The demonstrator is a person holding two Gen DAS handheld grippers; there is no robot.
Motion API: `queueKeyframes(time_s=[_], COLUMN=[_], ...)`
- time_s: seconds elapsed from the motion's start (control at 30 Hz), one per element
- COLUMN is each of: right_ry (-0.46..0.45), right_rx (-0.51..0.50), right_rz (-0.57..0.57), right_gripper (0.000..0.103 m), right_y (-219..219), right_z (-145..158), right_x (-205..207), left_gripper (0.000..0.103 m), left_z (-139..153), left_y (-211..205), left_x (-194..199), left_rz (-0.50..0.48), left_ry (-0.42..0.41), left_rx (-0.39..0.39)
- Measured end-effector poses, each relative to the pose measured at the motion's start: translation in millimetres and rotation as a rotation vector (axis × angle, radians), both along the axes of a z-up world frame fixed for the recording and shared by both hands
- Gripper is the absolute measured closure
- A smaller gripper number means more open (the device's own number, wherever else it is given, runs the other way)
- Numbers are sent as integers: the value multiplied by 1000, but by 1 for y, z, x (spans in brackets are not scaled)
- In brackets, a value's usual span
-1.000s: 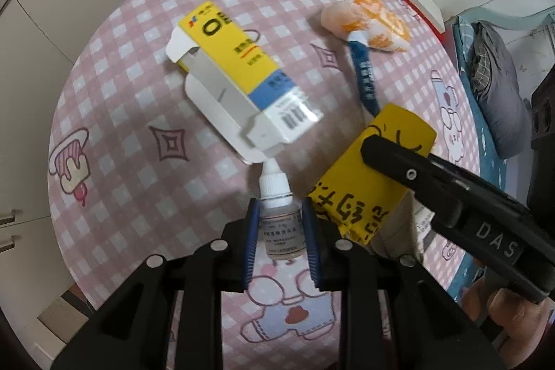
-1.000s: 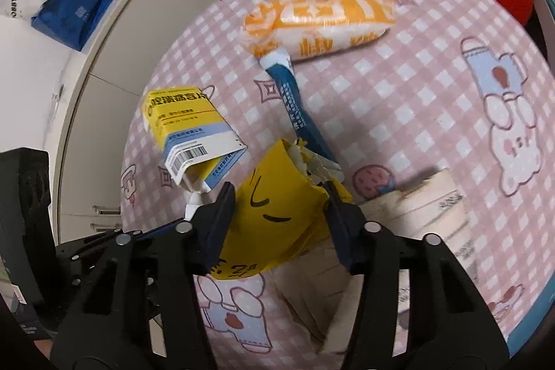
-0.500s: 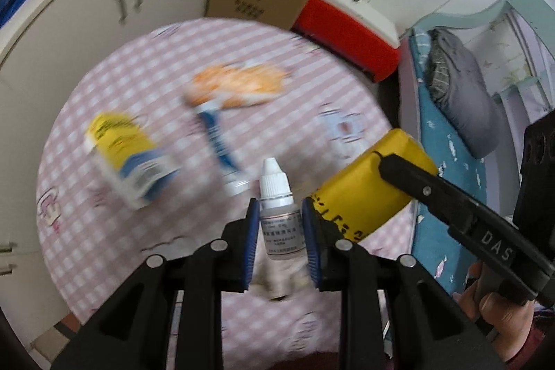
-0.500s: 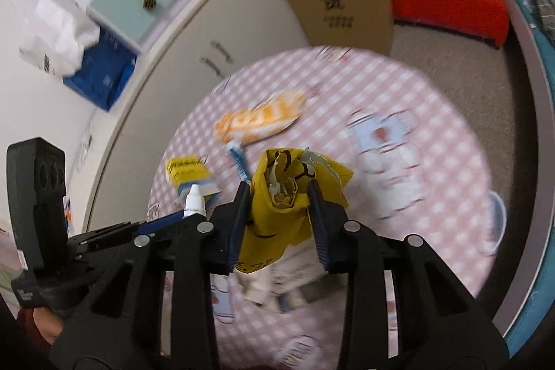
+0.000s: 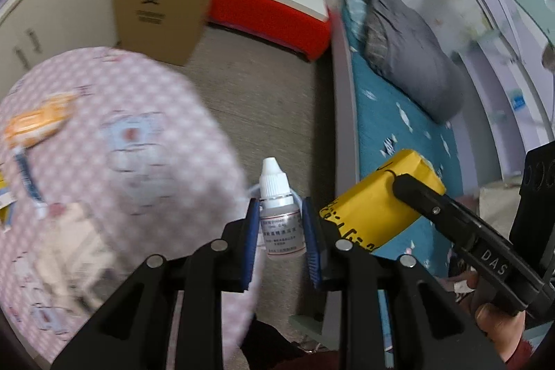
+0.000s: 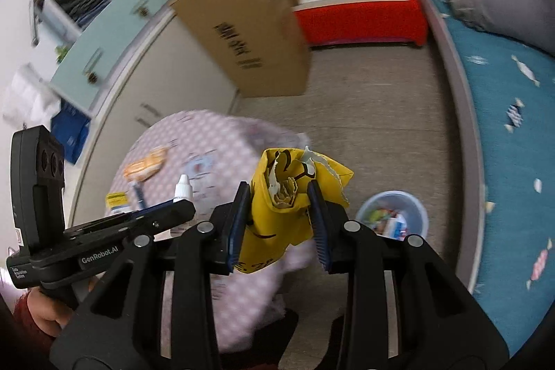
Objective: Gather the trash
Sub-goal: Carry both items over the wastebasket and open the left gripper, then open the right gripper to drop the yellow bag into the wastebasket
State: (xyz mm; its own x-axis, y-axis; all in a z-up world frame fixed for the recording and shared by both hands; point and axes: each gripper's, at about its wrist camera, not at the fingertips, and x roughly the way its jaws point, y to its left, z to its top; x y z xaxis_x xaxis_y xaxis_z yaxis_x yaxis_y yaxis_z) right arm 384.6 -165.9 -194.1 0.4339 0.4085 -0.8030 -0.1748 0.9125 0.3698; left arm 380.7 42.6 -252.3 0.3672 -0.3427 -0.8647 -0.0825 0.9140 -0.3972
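Currently left gripper (image 5: 281, 227) pinches small clear dropper bottle (image 5: 279, 221), white cap, label blurred. Right gripper (image 6: 279, 221) clamps crumpled yellow wrapper (image 6: 284, 203), both past round pink checkered table (image 5: 104, 162) edge, tabletop smeared.

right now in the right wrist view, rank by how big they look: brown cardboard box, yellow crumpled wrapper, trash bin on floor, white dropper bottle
1. Brown cardboard box
2. Yellow crumpled wrapper, though near the camera
3. Trash bin
4. White dropper bottle

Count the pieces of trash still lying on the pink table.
3 that I can make out: an orange snack wrapper toward the far side, a blue tube just below it, and a yellow medicine box near the edge. Blur and the grippers may hide more.
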Motion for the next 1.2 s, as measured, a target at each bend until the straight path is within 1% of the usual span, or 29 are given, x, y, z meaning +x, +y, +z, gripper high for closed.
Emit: queueKeyframes(time_s=[0.03,0.07,0.17,0.2,0.33,0.4,0.5,0.67,0.77,0.8,0.83,0.87,0.9,0.93,1.2], right_ry=[-1,-1,-5,-6,-4,-2,-3,-7,-11,-11,-10,-9,-8,-6,6], right_rx=[-3,-7,-14,-17,-17,-13,-6,5,5,5,5,3,2,1,3], right_rz=[-14,-35,-77,-96,-160,-189,-217,-247,-253,-255,-257,-261,-262,-263,-244], right_gripper=[70,70,70,70,70,70,70,70,70,70,70,70,70,70,69], right_y=[-13,-32,-70,-86,-128,-147,-165,-181,-187,-188,-190,-191,-192,-193,-188], right_z=[0,1,3,2,2,1,1,2,3,3,2,2,1,1,-4], right_x=[0,1,0,-2,-7,-10,-11,-15,-18,-18,-18,-19,-18,-19,-15], left_gripper=[79,79,79,79,79,79,79,79,77,72,61,54,43,41,36], left_z=[-2,-4,-10,-11,-15,-16,-18,-19,-20,-21,-22,-22,-22,-22,-17], left_y=[-21,-33,-78,-90,-137,-152,-169,-185,-190,-190,-189,-188,-187,-187,-182], left_x=[6,9,22,25,35,39,45,51,53,53,54,54,54,54,49], left_rz=[-23,-38,-94,-111,-176,-194,-219,-246,-249,-249,-246,-237,-229,-226,-204], left_ry=[4,7,22,24,37,41,46,51,62,67,69,67,65,63,52], left_rx=[-3,-5,-6,-3,10,18,29,43,34,30,29,35,45,53,82])
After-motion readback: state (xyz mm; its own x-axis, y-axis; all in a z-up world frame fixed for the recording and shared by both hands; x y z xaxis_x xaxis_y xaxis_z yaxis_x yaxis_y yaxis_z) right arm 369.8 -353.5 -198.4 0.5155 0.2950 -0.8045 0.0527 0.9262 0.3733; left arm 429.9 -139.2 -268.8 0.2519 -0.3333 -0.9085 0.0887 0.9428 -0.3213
